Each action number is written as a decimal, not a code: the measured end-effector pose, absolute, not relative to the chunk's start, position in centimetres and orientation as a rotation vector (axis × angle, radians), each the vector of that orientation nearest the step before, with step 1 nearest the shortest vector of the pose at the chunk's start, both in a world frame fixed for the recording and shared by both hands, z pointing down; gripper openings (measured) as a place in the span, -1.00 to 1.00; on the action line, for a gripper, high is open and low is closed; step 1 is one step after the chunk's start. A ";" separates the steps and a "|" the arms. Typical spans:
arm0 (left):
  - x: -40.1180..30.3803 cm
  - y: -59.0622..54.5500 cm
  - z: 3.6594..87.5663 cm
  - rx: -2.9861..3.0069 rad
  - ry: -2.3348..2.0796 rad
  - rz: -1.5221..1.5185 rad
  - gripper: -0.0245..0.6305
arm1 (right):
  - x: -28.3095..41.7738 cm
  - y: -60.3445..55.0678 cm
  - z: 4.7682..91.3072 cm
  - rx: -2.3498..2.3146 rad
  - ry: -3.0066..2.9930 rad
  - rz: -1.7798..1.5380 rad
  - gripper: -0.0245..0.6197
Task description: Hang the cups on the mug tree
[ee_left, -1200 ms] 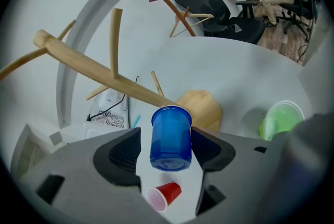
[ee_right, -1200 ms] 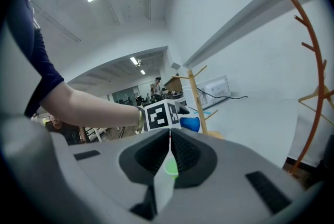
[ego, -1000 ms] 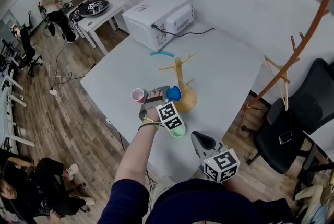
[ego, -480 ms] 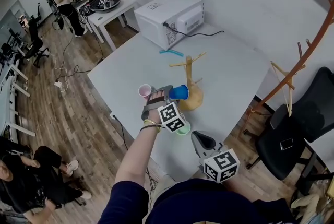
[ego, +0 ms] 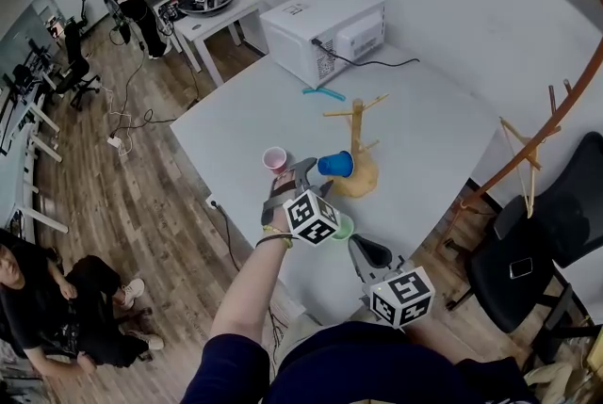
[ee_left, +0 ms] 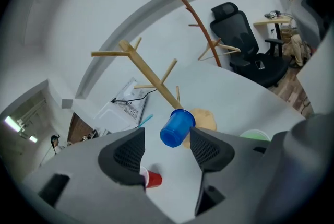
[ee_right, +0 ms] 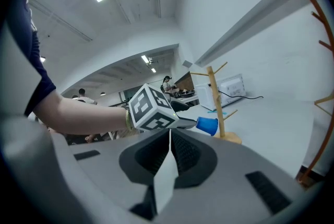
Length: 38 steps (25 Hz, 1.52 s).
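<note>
A wooden mug tree (ego: 357,140) stands on the white table (ego: 245,120). A blue cup (ego: 335,165) lies sideways at one of the tree's low pegs, its mouth toward the trunk. My left gripper (ego: 303,174) is open just in front of it. In the left gripper view the blue cup (ee_left: 177,128) sits beyond the tips, narrower than the gap, with the pads (ee_left: 206,149) not pressing on it. A pink cup (ego: 274,158) stands left of the gripper and a green cup (ego: 343,226) lies under its cube. My right gripper (ego: 367,253) is shut on nothing, low near my body.
A white microwave (ego: 325,30) sits at the table's far end, with a teal stick (ego: 323,93) in front of it. Off the right edge are a brown coat stand (ego: 556,120) and a black chair (ego: 546,233). People are on the wooden floor at left.
The left gripper has rolled and drawn back a little from the tree. The blue cup has stayed at the peg. The right gripper is still shut.
</note>
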<state>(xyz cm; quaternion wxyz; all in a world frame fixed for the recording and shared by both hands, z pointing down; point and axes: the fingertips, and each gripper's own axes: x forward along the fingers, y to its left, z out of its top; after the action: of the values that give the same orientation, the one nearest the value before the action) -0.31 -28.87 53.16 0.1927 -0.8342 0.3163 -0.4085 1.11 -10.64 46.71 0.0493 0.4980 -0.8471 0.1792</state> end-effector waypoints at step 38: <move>-8.1 -18.9 47.2 -2.796 1.523 -0.500 -0.86 | -2.3 -12.4 45.9 1.380 -2.646 0.483 -0.83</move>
<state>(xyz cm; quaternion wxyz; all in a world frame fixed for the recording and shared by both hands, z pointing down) -8.13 -18.86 47.20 -0.0407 -0.8668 0.4722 -0.1550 -2.34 -12.36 45.91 0.0593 0.4558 -0.8737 0.1594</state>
